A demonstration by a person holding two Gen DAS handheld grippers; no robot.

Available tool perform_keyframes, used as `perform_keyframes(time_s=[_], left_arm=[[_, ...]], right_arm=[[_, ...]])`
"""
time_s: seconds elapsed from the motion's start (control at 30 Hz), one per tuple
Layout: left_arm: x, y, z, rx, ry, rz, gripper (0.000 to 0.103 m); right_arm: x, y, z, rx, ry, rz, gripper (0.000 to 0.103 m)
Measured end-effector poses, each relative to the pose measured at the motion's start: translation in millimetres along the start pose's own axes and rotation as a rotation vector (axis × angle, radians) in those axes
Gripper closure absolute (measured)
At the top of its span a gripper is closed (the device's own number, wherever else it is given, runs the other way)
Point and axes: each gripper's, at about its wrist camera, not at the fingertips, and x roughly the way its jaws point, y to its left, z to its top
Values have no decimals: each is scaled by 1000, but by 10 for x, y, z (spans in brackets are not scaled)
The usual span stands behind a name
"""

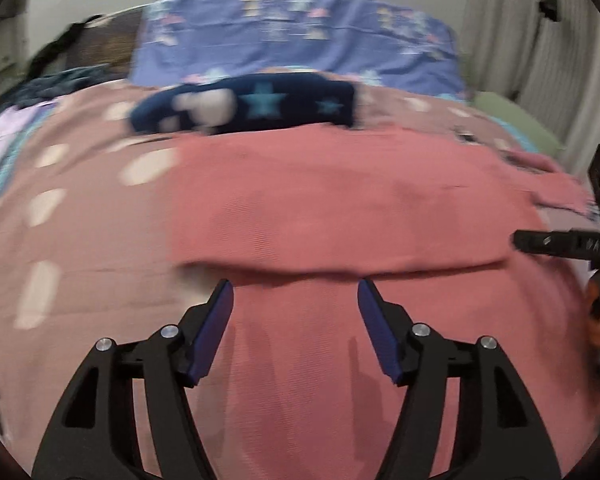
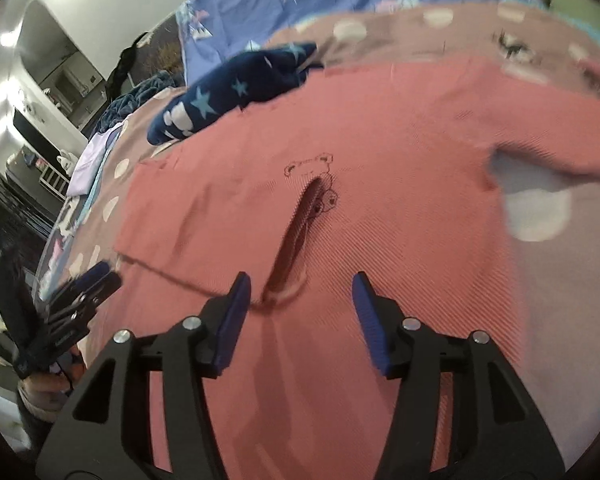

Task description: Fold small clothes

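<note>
A small pink ribbed garment (image 1: 340,208) lies spread on the bed, with one layer folded over so a fold edge runs across it. In the right wrist view the pink garment (image 2: 380,152) shows a small bear drawing and a slit opening (image 2: 296,236). My left gripper (image 1: 296,292) is open and empty, hovering over the garment's near part. My right gripper (image 2: 300,284) is open and empty just above the slit. The right gripper's finger also shows in the left wrist view (image 1: 556,242), and the left gripper shows in the right wrist view (image 2: 88,284).
A navy star-patterned garment (image 1: 252,104) lies beyond the pink one. The bed has a pink spotted cover (image 1: 80,208) and a purple patterned pillow (image 1: 300,36). Lilac and dark blue clothes (image 1: 8,136) lie at the left. A curtain (image 1: 540,40) hangs at the right.
</note>
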Motion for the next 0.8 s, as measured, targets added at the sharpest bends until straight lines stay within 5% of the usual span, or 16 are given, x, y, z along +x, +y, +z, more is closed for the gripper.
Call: perform_keyframes(time_s=[0.13,0.2,0.23,0.27,0.33,0.57,0.8], left_arm=[[55,347,7,-16,28,115,37],[130,436,38,-25,42,129,37],[171,461,60,-29,49,132,37],[229,487,95,-36,57,135,37],[266,489,127,-42,57,121,37],[298,290,251,-29,16,64,29],[487,258,281,-37,54,118,28]], right_arm=[[209,111,201,-1,-15,3,48],[348,230,283,-22,-27,13,71],[413,251,311,-29,-21,22,93],[505,294,348,-37,2,51,96],[488,327,405,-29,-14,58,97],[-249,342,853,-66,-282,11,97],[125,-244,1027,19,-186,-131,97]])
